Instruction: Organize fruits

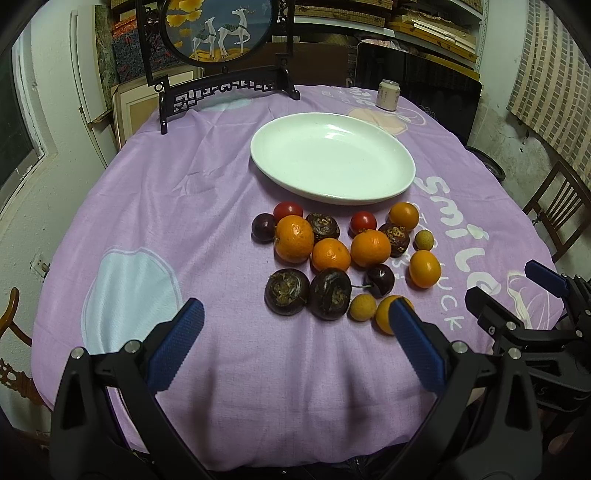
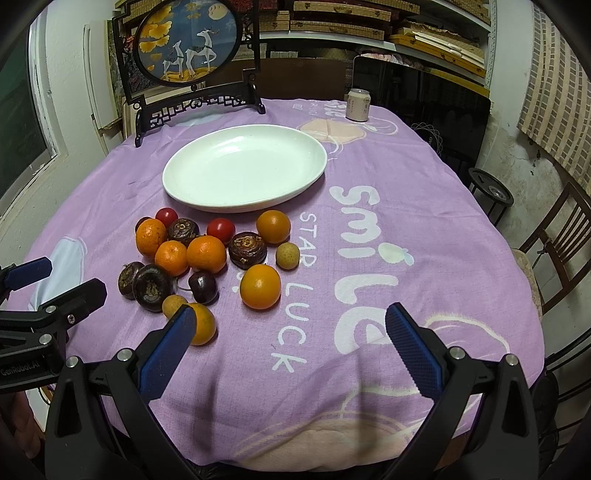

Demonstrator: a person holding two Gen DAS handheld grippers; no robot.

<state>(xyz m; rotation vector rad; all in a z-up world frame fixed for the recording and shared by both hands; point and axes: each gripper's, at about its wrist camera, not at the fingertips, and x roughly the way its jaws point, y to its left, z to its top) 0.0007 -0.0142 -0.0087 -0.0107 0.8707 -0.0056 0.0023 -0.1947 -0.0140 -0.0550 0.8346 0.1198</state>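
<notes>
A white oval plate (image 1: 332,192) (image 2: 243,201) lies empty on the purple tablecloth. In front of it sits a loose cluster of fruit: oranges (image 1: 293,238) (image 2: 207,253), dark brown water chestnuts (image 1: 286,291) (image 2: 246,249), red tomatoes (image 1: 288,210) (image 2: 220,229), dark cherries (image 1: 379,280) (image 2: 202,286) and small yellow longans (image 1: 362,307) (image 2: 287,255). My left gripper (image 1: 299,314) hangs open just short of the cluster, holding nothing. My right gripper (image 2: 291,319) is open too, to the right of the fruit, and shows at the right edge of the left wrist view (image 1: 517,288).
A dark carved stand with a round deer painting (image 1: 221,29) (image 2: 188,40) stands at the table's far left. A small can (image 1: 388,95) (image 2: 357,105) sits at the far edge. Wooden chairs (image 1: 557,210) (image 2: 554,243) flank the table on the right.
</notes>
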